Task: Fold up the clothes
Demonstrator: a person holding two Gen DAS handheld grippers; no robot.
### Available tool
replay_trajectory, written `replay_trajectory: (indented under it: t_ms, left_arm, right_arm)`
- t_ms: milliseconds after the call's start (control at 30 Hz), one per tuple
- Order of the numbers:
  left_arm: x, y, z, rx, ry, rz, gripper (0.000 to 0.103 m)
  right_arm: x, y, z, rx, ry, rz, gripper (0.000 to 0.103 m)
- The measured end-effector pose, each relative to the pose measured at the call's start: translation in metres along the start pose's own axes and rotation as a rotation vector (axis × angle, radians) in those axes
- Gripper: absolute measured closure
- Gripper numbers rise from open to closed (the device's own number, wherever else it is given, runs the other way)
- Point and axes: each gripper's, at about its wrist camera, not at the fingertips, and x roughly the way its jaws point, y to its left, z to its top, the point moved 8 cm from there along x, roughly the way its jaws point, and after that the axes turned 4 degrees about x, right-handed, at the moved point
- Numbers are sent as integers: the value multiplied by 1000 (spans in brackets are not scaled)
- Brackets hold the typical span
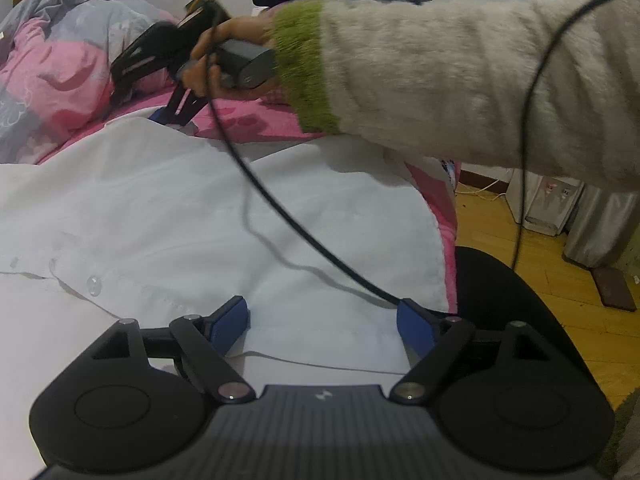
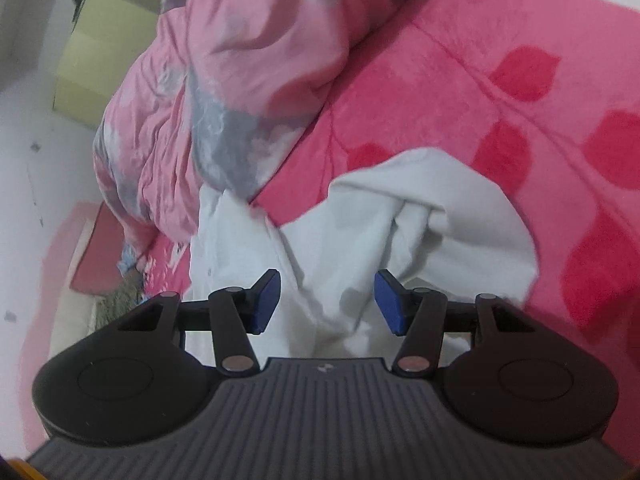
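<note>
White buttoned cotton shirt (image 1: 192, 216) lay spread on pink fleece bed (image 2: 500, 92), far sleeve bunched; folding barely begun. Left tool (image 1: 324, 320), right tool (image 2: 327, 300): both wide, empty, over the shirt.

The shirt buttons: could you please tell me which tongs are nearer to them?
Left. The left tongs sit just beside the shirt buttons; the right tongs are at the shirt's far edge.

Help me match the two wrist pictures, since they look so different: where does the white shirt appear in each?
Left wrist: the white shirt fills the left and centre, buttons at lower left, spread flat under the open left gripper.
Right wrist: it lies bunched at centre, above and between the open right gripper's blue pads.
Shared landmark: the pink leaf-patterned blanket under the shirt.
</note>
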Motion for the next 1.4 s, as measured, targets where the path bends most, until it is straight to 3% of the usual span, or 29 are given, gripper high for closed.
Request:
replay_trajectory:
  t_ms: [100, 133, 167, 267, 433, 633, 933, 1000, 1133, 1233, 1400]
  left_arm:
    - [0, -1, -1, 4, -8, 0, 21]
    - [0, 0, -2, 4, -12, -2, 21]
    - [0, 0, -2, 4, -16, -4, 21]
    - [-2, 0, -4, -1, -22, -15, 21]
    - [-3, 2, -6, -17, -28, -33, 21]
    - [-3, 3, -6, -27, -32, -50, 21]
    - [-4, 0, -4, -27, -29, -55, 21]
    - [-5, 1, -5, -20, -27, -51, 21]
    - [-8, 4, -5, -37, -27, -59, 21]
    - [-7, 8, -4, -64, -25, -73, 21]
    - [-9, 9, -2, -75, -10, -79, 21]
  right_arm:
    - [19, -2, 4, -18, 17, -38, 57]
    - [25, -3, 5, -31, 20, -53, 70]
    - [31, -4, 5, -45, 21, -67, 89]
    - [37, 0, 13, -123, -22, -96, 102]
    - [23, 30, 42, -273, -153, -64, 103]
    - [31, 34, 78, -356, -227, -123, 103]
    - [70, 6, 89, -326, -181, -185, 99]
    - [59, 7, 89, -305, -181, -194, 98]
    - [-15, 42, 71, -412, -306, -252, 93]
    - [-76, 85, 23, -570, -352, -249, 93]
    - [-181, 121, -63, -651, -343, -150, 93]
